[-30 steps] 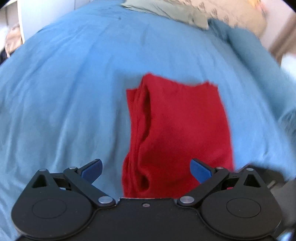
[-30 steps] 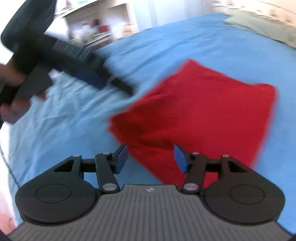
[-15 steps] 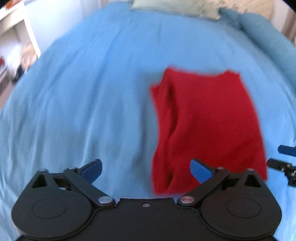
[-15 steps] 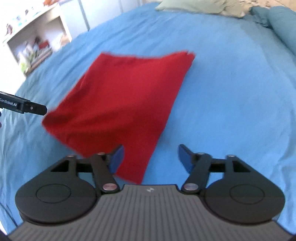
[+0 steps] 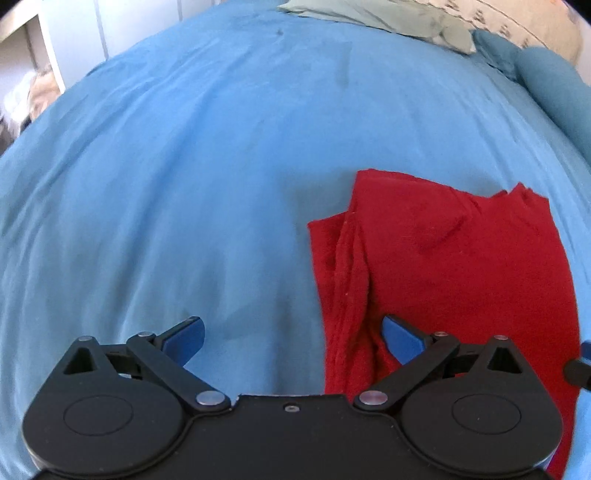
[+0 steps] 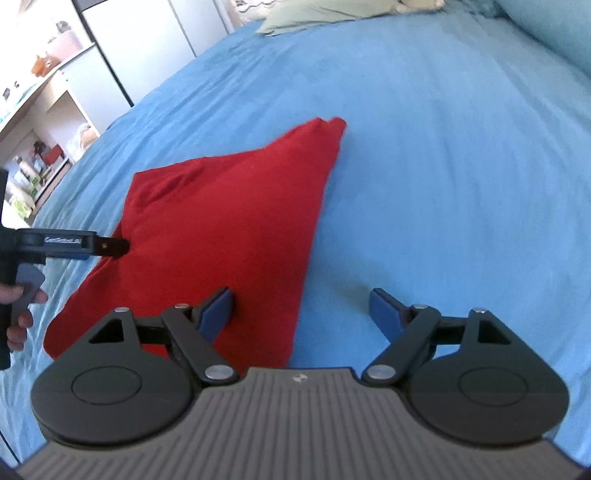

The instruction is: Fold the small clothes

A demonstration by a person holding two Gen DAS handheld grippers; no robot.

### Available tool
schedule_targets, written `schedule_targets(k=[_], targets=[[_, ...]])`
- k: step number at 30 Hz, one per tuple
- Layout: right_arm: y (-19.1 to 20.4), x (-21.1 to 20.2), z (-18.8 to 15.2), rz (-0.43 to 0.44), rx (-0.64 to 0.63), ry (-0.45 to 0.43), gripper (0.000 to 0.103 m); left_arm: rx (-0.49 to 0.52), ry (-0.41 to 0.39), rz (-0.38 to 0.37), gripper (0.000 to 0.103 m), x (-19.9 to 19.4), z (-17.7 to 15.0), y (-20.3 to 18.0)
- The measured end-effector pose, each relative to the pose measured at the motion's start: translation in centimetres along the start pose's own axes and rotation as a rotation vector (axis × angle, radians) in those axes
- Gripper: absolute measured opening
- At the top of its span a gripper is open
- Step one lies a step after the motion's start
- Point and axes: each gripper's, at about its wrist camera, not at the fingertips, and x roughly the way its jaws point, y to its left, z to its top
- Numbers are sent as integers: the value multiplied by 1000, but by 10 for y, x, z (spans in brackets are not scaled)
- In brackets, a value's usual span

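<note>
A folded red garment (image 5: pixel 447 273) lies flat on the blue bedspread (image 5: pixel 192 177), with stacked fold edges along its left side. My left gripper (image 5: pixel 291 338) is open and empty above the bed, its right finger over the garment's left edge. In the right wrist view the garment (image 6: pixel 225 225) lies left of centre. My right gripper (image 6: pixel 301 312) is open and empty, its left finger over the garment's near right edge. The left gripper (image 6: pixel 110 247) shows there at the garment's left edge, held by a hand.
A pale green pillow (image 5: pixel 376 18) and a blue bolster (image 5: pixel 554 85) lie at the head of the bed. White shelves with clutter (image 6: pixel 33 140) stand beside the bed on the left. The bedspread (image 6: pixel 461 166) stretches wide to the right of the garment.
Both grippers have drawn apart sideways: the garment has slid right in the left view and left in the right view. The right gripper's jaws have opened wider. The garment lies still.
</note>
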Motion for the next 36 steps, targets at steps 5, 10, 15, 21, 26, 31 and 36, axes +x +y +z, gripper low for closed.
schedule_targets(k=[5, 10, 15, 21, 26, 31, 36], targets=[[-10, -14, 10, 37, 86, -2, 97, 4, -49, -150, 102, -32, -5, 1], [-13, -14, 21, 93, 110, 46, 97, 51, 43, -278, 98, -16, -9, -9], [-7, 9, 18, 126, 91, 105, 94, 18, 52, -341, 86, 2, -8, -8], [-1, 26, 17, 168, 120, 69, 66, 39, 30, -336, 73, 0, -13, -15], [26, 16, 27, 142, 11, 36, 41, 64, 8, -306, 31, -21, -12, -24], [43, -30, 29, 158, -31, -49, 39, 110, -45, -329, 26, -61, -13, -40], [38, -91, 21, 159, -23, -72, 39, 151, -63, -363, 25, -113, -33, -67]])
